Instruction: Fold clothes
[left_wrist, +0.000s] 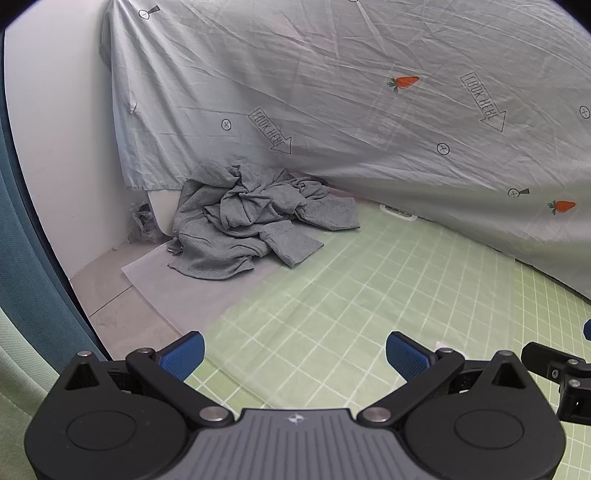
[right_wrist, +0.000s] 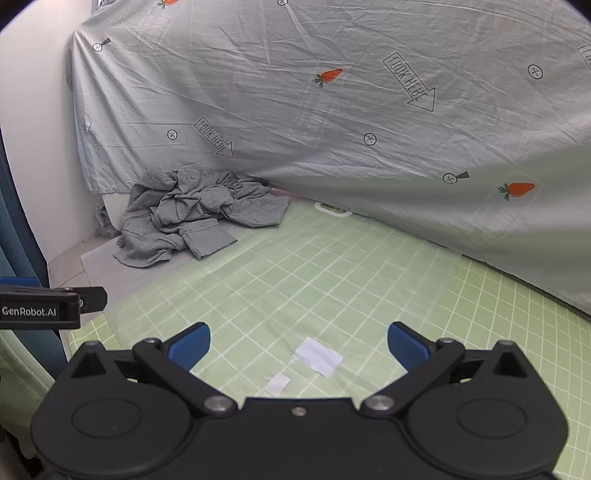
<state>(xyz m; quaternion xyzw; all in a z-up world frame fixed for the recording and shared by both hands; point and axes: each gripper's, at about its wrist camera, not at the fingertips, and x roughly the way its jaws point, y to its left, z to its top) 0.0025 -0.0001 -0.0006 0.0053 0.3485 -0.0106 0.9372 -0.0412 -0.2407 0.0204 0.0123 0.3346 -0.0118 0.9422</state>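
- Pale grey-blue sheet printed with carrots and arrows (left_wrist: 369, 110) hangs as the backdrop in the left wrist view, and a green cloth with a white grid (left_wrist: 351, 295) covers the surface in front of it; whether that surface is a bed or a mat on the floor I cannot tell.
- Left wrist view: the crumpled grey knit garment (left_wrist: 255, 218) lies in a heap at the far left corner, against the foot of the sheet, partly on the green cloth and partly on a thin white underlay (left_wrist: 192, 280). The left tongs (left_wrist: 294, 354) hover low over the green cloth, blue pads wide apart, holding nothing, well apart from the heap.
- Right wrist view: the same garment (right_wrist: 199, 214) sits far left; two white paper scraps (right_wrist: 317, 356) lie on the cloth just ahead of the right tongs (right_wrist: 298, 345), which are also spread and empty.
- Judgement: the garment is bunched, not folded. To fold well, it likely needs dragging onto the open green area and spreading flat, each tong pinching one layer at a recognisable edge such as the hem or a shoulder.
- Twisted folds in the middle suggest lifting and shaking out, not tugging sideways.
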